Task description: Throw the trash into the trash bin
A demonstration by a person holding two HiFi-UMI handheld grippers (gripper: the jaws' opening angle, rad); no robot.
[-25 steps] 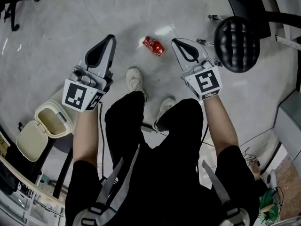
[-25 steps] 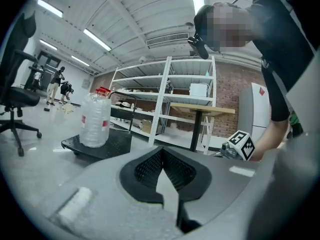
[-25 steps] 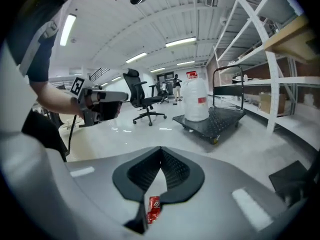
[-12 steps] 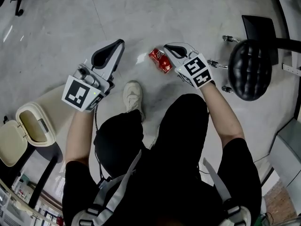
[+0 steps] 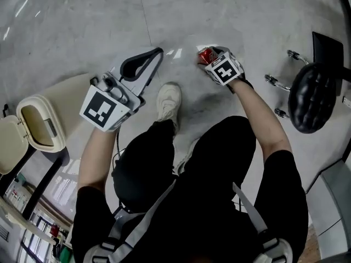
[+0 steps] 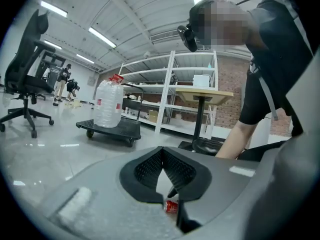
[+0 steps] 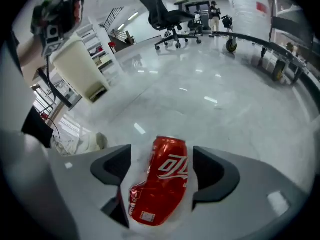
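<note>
A crushed red can (image 7: pixel 161 181) lies on the grey floor, also seen as a red patch in the head view (image 5: pixel 205 55) and low in the left gripper view (image 6: pixel 171 206). My right gripper (image 7: pixel 161 166) points steeply down over it. Its jaws are opening, with the can between them and a gap on each side of the pads (image 7: pixel 212 171). My left gripper (image 5: pixel 158 52) hangs shut and empty to the can's left, pointing roughly level. A cream trash bin (image 5: pixel 41 126) with its lid swung open stands at the far left and appears in the right gripper view (image 7: pixel 82 69).
A black office chair (image 5: pixel 312 95) stands at the right. The person's white shoe (image 5: pixel 167 100) rests just below the grippers. The left gripper view shows a black cart (image 6: pixel 109 126) carrying a big water bottle, white shelves (image 6: pixel 170 99) and another office chair (image 6: pixel 25 79).
Both hands came down toward the floor. The right gripper tipped downward onto the can and went from shut to wide around it. The left gripper stayed shut.
</note>
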